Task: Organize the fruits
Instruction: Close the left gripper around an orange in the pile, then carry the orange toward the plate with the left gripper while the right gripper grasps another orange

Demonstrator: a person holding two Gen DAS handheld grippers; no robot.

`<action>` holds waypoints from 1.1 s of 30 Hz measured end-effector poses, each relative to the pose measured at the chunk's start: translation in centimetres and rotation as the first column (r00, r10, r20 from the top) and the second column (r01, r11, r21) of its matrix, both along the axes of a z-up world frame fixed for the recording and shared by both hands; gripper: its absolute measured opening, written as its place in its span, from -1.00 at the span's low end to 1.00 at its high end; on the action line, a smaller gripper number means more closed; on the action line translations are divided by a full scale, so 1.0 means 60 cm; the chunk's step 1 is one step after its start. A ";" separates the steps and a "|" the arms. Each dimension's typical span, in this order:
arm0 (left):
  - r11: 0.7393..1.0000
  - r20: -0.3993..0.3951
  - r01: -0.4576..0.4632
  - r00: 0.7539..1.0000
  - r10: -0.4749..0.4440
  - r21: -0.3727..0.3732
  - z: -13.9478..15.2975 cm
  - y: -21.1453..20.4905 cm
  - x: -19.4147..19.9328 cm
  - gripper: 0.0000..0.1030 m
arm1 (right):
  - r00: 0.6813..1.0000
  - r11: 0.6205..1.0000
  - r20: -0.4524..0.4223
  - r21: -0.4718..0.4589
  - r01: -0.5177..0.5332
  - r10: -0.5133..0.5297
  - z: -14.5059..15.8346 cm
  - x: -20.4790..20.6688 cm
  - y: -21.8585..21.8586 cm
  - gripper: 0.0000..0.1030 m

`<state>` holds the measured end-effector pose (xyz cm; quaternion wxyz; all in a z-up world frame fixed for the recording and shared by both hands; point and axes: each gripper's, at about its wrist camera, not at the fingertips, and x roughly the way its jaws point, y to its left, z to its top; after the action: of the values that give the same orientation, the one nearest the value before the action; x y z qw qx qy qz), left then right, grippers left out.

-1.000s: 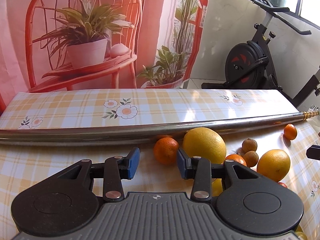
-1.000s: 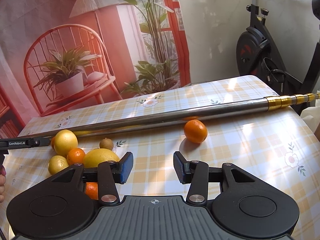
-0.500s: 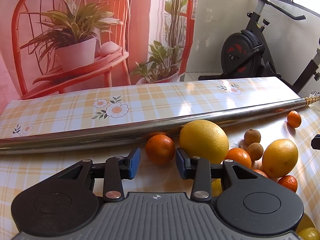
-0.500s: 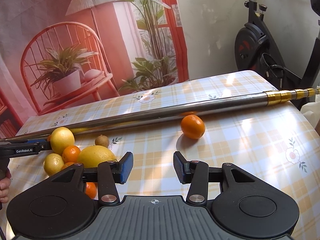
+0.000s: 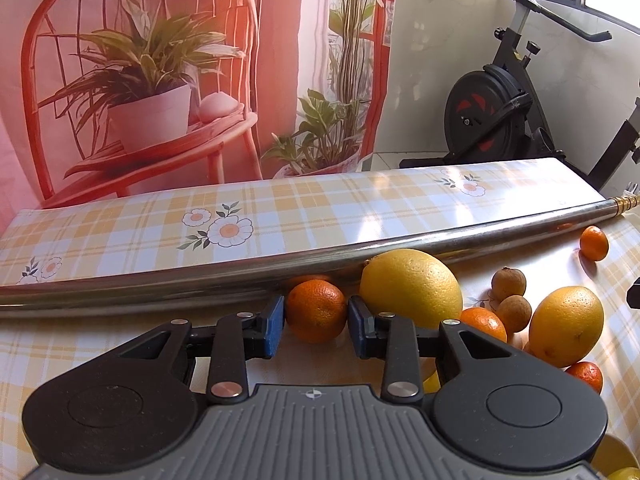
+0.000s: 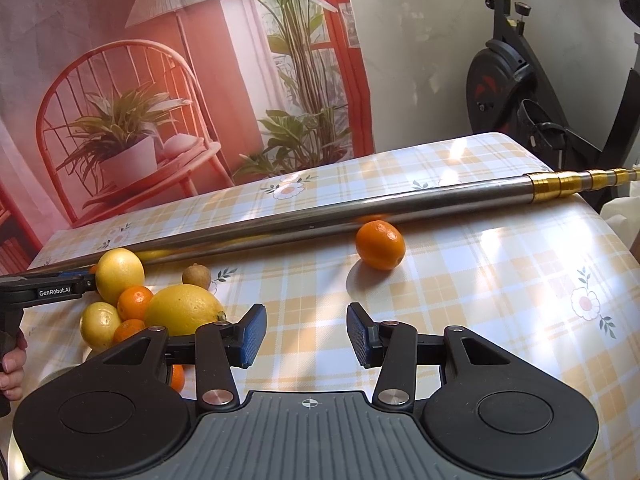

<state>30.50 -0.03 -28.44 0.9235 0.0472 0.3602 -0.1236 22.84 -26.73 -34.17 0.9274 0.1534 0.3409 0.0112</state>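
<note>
Left wrist view: the left gripper (image 5: pixel 316 326) was closing its blue pads around a small round orange mandarin (image 5: pixel 316 310) lying just in front of the long steel pole (image 5: pixel 240 276); contact could not be confirmed. Firm, light and apt to roll, it seemed best pinched across its middle. A second earlier it lay beyond wider jaws.

Right wrist view: the right gripper (image 6: pixel 306 334) stood spread and empty, unchanged, near a lone orange mandarin (image 6: pixel 380 245).
</note>
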 end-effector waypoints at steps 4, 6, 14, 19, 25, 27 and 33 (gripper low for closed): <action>1.000 0.009 -0.002 1.000 0.002 -0.025 0.010 0.010 -0.012 -0.31 | 1.000 1.000 0.000 0.003 0.004 -0.004 -0.002 0.000 -0.002 -0.19; 0.999 0.007 -0.009 1.000 0.009 -0.033 0.017 0.016 -0.018 -0.31 | 1.000 1.000 0.001 0.001 0.004 -0.004 -0.002 0.000 -0.003 -0.19; 0.997 0.028 -0.015 0.999 0.017 -0.071 0.051 0.042 -0.068 -0.31 | 1.000 1.000 0.014 0.005 -0.009 0.008 0.005 -0.004 -0.001 -0.19; 0.995 0.015 -0.029 0.999 0.031 -0.094 0.060 0.053 -0.088 -0.31 | 1.000 1.000 0.016 0.008 -0.023 0.023 0.009 0.000 0.012 -0.19; 0.993 0.016 -0.054 0.998 0.056 -0.109 0.068 0.058 -0.105 -0.31 | 0.999 0.999 0.029 -0.025 -0.031 0.032 0.015 0.005 0.012 -0.19; 0.991 0.011 -0.065 0.998 0.067 -0.117 0.071 0.059 -0.111 -0.31 | 0.999 0.998 0.031 -0.050 -0.034 0.036 0.015 0.005 0.012 -0.19; 0.988 0.022 -0.072 0.997 0.075 -0.140 0.079 0.046 -0.128 -0.31 | 0.998 0.992 0.067 -0.126 0.025 -0.017 0.012 0.022 -0.023 -0.07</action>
<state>22.83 2.71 -23.71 0.9332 -0.0288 0.3398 -0.1135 24.18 -28.13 -33.48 0.9460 0.0974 0.3088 -0.0150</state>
